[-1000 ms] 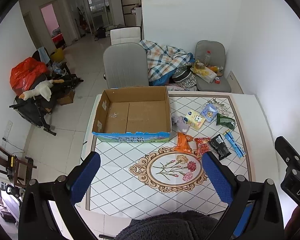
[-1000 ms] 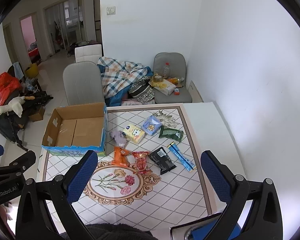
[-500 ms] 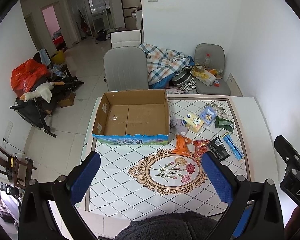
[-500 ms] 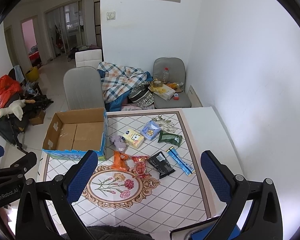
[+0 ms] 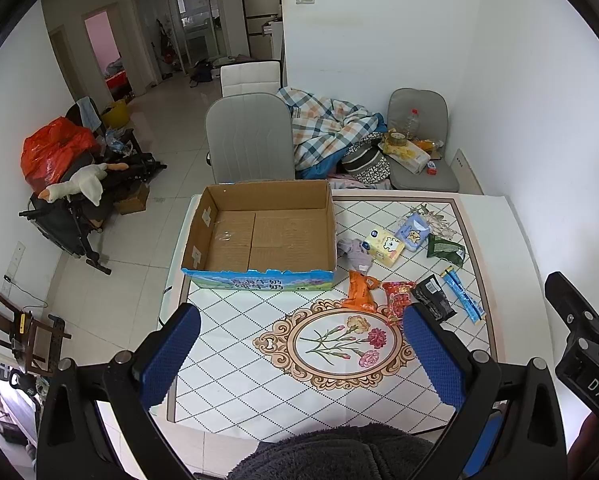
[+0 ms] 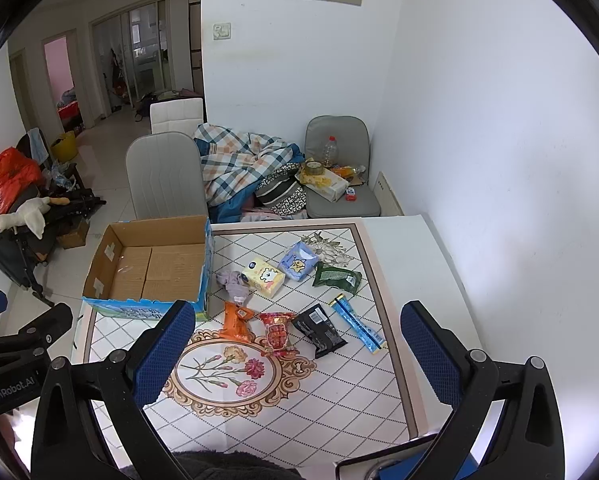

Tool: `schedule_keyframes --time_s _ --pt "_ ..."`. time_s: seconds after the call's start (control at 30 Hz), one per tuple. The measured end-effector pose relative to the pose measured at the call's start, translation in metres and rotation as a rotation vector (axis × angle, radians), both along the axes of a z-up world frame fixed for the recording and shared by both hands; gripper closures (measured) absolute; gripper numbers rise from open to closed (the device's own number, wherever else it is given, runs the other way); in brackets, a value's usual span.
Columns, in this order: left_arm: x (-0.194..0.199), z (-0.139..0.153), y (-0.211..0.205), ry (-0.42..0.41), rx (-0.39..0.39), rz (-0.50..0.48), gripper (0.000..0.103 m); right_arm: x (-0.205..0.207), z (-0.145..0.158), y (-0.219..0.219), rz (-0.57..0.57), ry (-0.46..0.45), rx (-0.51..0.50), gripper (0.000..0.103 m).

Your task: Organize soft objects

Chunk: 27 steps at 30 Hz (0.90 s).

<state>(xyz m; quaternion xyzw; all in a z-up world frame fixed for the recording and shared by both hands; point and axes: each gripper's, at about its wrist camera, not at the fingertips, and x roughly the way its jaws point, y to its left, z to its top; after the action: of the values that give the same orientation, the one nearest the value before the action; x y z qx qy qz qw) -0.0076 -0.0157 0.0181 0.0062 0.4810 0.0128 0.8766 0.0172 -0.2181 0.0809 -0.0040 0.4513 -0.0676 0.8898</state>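
Observation:
An open, empty cardboard box point(image 5: 259, 236) point(image 6: 155, 264) stands on the patterned table's left half. To its right lie a crumpled grey cloth point(image 5: 353, 252) point(image 6: 233, 282), a yellow tissue pack point(image 5: 385, 246) point(image 6: 264, 277), a blue tissue pack point(image 5: 412, 232) point(image 6: 298, 261), a green pouch point(image 6: 336, 279), an orange packet point(image 5: 361, 290) point(image 6: 237, 320), a red packet point(image 6: 276, 330), a black packet point(image 6: 319, 330) and a blue stick point(image 6: 357, 324). My left gripper point(image 5: 299, 354) and right gripper point(image 6: 295, 354) hover high above the near table edge, both open and holding nothing.
A grey chair point(image 5: 251, 144) stands behind the box; a second chair point(image 6: 339, 176) with a bottle and clutter sits by the wall, with a plaid blanket point(image 5: 331, 128) between them. The white wall borders the table on the right. A dark fuzzy sleeve point(image 5: 331, 456) fills the bottom.
Both grippers have risen and drawn back from the table, so the box and packets look smaller and farther. Nothing on the table has moved.

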Motion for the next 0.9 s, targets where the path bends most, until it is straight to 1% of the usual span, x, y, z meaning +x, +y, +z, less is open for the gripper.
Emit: schedule_keyframes --time_s 0.9 --pt "0.0008 0.0028 0.0026 0.003 -0.008 -0.01 0.0 -0.005 -0.0016 -0.0007 0.014 0.014 0.007 0.0"
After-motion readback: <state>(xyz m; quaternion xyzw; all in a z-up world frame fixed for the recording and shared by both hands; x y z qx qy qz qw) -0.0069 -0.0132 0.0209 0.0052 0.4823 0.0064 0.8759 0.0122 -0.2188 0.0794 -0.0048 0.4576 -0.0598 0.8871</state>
